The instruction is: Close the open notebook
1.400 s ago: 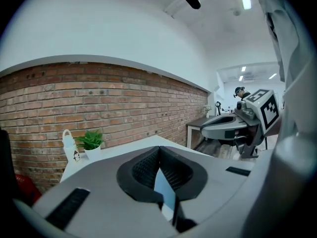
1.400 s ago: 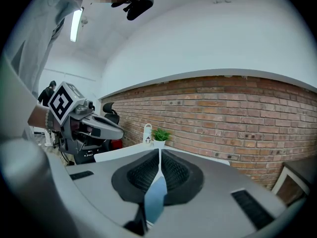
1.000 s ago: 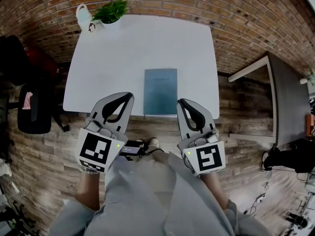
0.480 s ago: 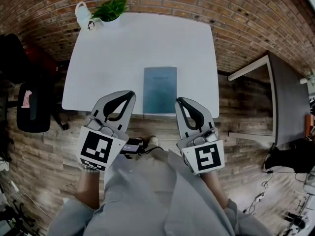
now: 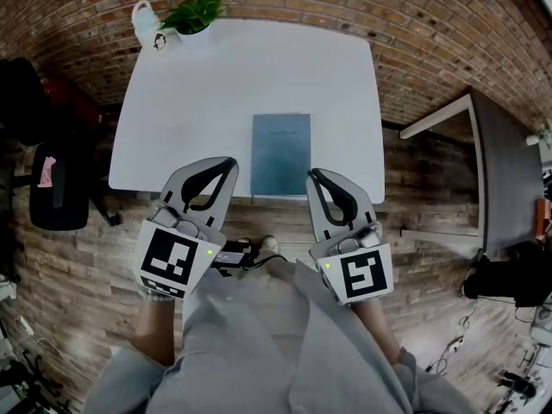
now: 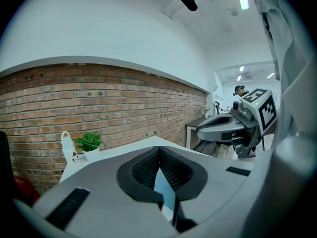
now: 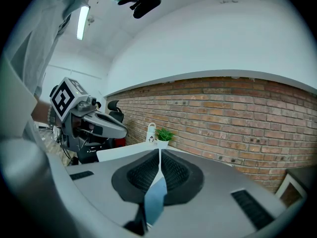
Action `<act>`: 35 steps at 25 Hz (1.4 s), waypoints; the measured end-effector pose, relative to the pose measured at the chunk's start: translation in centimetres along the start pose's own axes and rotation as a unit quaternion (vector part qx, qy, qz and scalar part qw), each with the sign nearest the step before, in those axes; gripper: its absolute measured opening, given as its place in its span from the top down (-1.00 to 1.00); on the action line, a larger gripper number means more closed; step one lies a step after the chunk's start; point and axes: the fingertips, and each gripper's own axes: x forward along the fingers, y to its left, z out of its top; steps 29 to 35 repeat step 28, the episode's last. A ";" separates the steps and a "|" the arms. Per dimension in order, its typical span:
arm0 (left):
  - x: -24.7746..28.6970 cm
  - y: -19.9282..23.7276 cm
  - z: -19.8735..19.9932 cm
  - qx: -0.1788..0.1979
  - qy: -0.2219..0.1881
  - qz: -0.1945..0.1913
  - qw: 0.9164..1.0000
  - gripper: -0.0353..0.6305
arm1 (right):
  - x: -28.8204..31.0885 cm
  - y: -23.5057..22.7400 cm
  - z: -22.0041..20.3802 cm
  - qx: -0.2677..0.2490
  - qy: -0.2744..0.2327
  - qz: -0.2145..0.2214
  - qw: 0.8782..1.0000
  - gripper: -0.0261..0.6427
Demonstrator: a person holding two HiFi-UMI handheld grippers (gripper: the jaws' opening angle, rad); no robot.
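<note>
A blue-grey notebook (image 5: pixel 281 155) lies shut and flat on the white table (image 5: pixel 198 102), close to its near edge. My left gripper (image 5: pixel 226 164) hovers just left of the notebook, jaws shut with nothing held. My right gripper (image 5: pixel 315 176) hovers just right of it over the table's near edge, jaws also shut and empty. In the left gripper view the closed tips (image 6: pixel 159 148) meet, and a sliver of the notebook (image 6: pixel 165 187) shows behind them. The right gripper view shows the same: tips (image 7: pixel 160 150) together, notebook (image 7: pixel 156 200) behind.
A potted plant (image 5: pixel 197 15) and a white jug (image 5: pixel 145 20) stand at the table's far left corner. A black chair (image 5: pixel 56 188) sits left of the table, and a dark side table (image 5: pixel 509 179) stands to the right. A brick wall (image 6: pixel 99 103) runs behind.
</note>
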 end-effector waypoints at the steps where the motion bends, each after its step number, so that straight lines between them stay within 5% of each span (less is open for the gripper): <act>1: 0.0 0.0 0.0 0.000 0.000 0.000 1.000 0.84 | 0.0 0.0 0.0 0.000 0.000 0.000 1.000 0.79; 35: -0.4 -0.1 -0.4 -0.001 0.004 0.002 1.000 0.84 | -0.1 0.8 -0.4 -0.008 0.008 0.009 1.000 0.79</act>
